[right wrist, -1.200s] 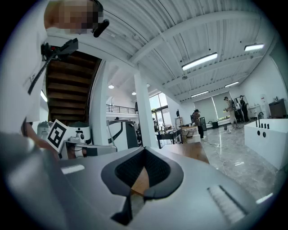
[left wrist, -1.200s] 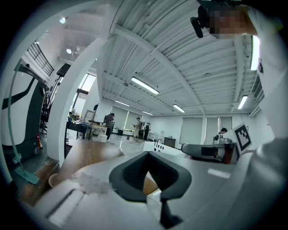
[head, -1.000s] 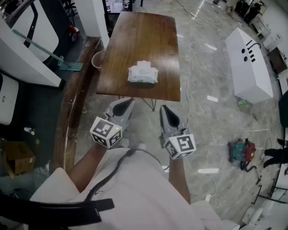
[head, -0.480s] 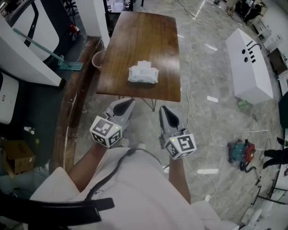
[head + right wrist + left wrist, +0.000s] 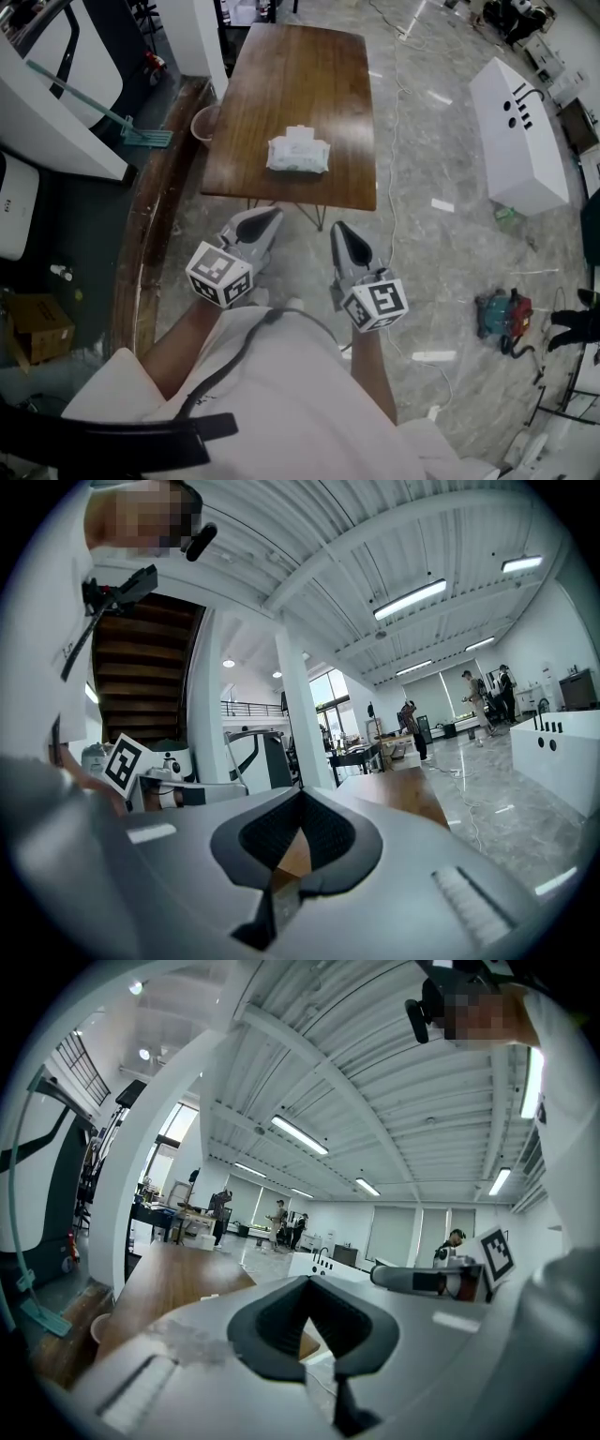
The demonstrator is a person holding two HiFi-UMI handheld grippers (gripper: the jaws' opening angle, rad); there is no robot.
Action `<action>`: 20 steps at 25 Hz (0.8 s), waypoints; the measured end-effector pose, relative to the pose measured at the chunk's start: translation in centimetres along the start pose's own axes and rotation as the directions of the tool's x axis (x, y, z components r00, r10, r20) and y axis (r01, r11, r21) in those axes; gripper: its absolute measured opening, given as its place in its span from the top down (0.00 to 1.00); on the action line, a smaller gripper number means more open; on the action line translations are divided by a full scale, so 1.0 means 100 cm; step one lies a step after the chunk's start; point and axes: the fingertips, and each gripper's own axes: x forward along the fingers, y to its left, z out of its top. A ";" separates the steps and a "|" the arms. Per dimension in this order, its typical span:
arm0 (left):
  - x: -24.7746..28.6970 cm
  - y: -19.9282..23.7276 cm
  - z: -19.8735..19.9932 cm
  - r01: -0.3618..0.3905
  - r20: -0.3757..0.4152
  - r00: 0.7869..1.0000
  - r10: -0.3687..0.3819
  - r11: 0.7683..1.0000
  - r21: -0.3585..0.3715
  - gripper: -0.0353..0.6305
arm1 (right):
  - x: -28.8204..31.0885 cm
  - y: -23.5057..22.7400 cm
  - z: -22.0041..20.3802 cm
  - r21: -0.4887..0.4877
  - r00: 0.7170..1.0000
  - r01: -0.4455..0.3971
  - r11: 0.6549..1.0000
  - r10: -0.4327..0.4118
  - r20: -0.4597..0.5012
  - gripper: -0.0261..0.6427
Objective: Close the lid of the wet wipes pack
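The white wet wipes pack (image 5: 298, 157) lies near the front edge of the brown wooden table (image 5: 300, 75). Its lid flap looks raised at the far side. Both grippers hover short of the table's near edge, apart from the pack. My left gripper (image 5: 266, 214) points toward the table with jaws together and nothing held. My right gripper (image 5: 339, 229) sits beside it, also shut and empty. In the left gripper view the left gripper (image 5: 307, 1284) has its jaws closed, with the tabletop beyond. The right gripper view shows the same for the right gripper (image 5: 300, 795).
A pink bucket (image 5: 202, 123) stands at the table's left edge, next to a green squeegee (image 5: 141, 137). A white box with a drawn face (image 5: 518, 131) lies on the floor to the right. A cable (image 5: 392, 159) runs along the table's right side. A red and teal tool (image 5: 502, 315) rests further right.
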 end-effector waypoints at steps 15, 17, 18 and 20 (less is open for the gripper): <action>0.003 -0.007 -0.009 -0.027 -0.020 0.999 0.028 0.999 0.034 0.94 | -0.008 -0.002 -0.007 0.002 0.999 -0.021 1.000 0.021 -0.025 0.95; 0.005 -0.009 -0.009 -0.033 -0.018 0.999 0.034 0.999 0.030 0.94 | -0.011 -0.003 -0.008 -0.008 0.999 -0.027 1.000 0.027 -0.035 0.95; 0.006 -0.011 -0.010 -0.037 -0.019 0.999 0.038 0.999 0.032 0.94 | -0.012 -0.004 -0.009 -0.011 0.999 -0.029 1.000 0.028 -0.040 0.95; 0.008 -0.015 -0.011 -0.047 -0.022 0.999 0.048 0.998 0.042 0.94 | -0.016 -0.007 -0.010 -0.013 0.999 -0.031 0.999 0.031 -0.045 0.95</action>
